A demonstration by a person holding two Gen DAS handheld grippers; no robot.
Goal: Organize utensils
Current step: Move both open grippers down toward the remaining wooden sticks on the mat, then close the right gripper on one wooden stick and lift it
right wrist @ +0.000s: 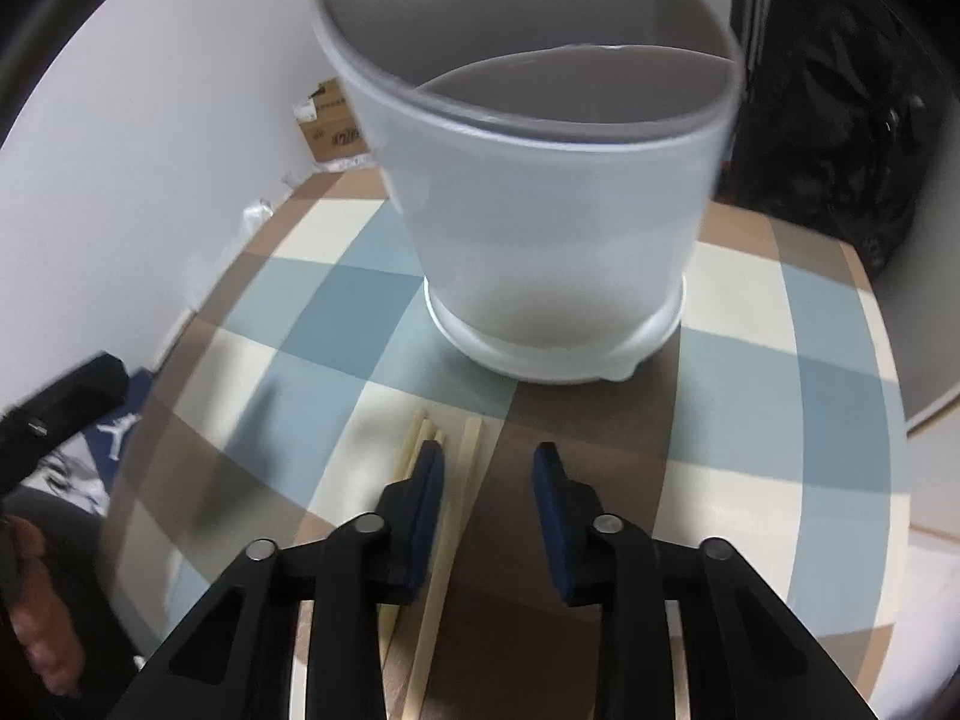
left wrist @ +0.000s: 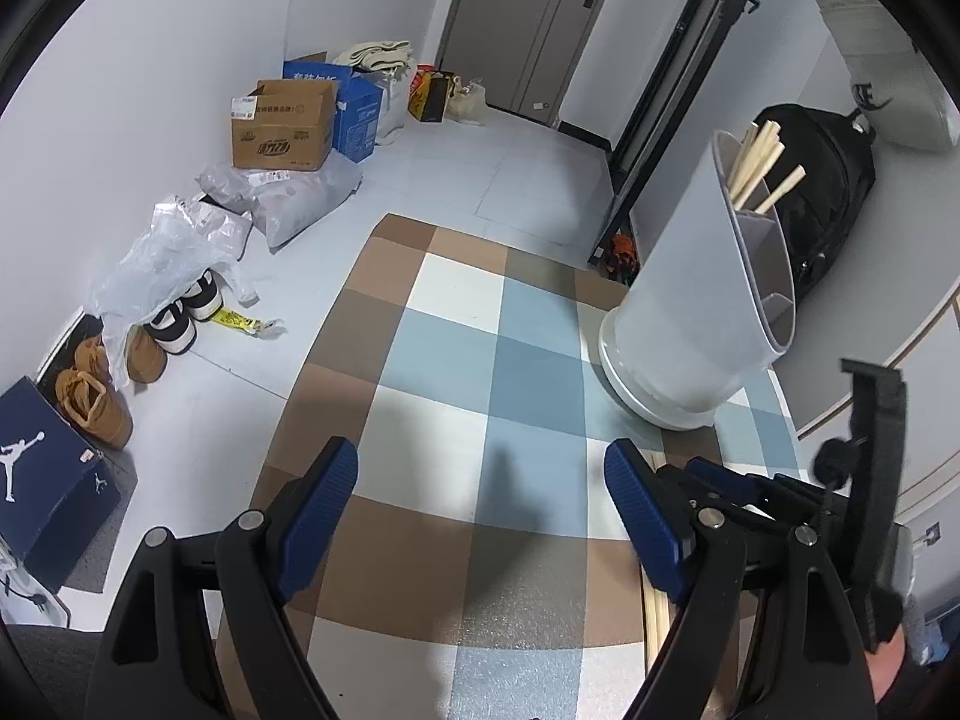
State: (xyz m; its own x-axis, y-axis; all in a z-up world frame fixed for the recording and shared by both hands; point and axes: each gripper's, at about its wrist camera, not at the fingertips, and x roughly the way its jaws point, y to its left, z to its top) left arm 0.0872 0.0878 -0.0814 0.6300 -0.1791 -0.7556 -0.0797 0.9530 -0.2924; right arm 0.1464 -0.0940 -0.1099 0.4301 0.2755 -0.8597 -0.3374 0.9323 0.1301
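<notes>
A tall white utensil holder (left wrist: pixel 678 312) with inner dividers stands on the table's checked cloth (left wrist: pixel 432 354). Its far compartment holds several wooden chopsticks (left wrist: pixel 762 168). In the right wrist view the holder (right wrist: pixel 540 210) rises just beyond the fingers. More chopsticks (right wrist: pixel 471 450) lie flat on the cloth in front of it. My right gripper (right wrist: pixel 489 468) hangs low over them, its jaws narrowed but apart. One pair of sticks lies between the jaws near the left pad (right wrist: pixel 429 480), with no pad pressing it. My left gripper (left wrist: pixel 480 468) stands wide open over bare cloth, holding nothing.
A black backpack (left wrist: pixel 828 204) leans behind the holder. On the floor to the left are cardboard boxes (left wrist: pixel 282 126), plastic bags (left wrist: pixel 180 252), shoes (left wrist: pixel 96 396) and a dark blue shoebox (left wrist: pixel 48 474). A grey door (left wrist: pixel 528 18) is at the back.
</notes>
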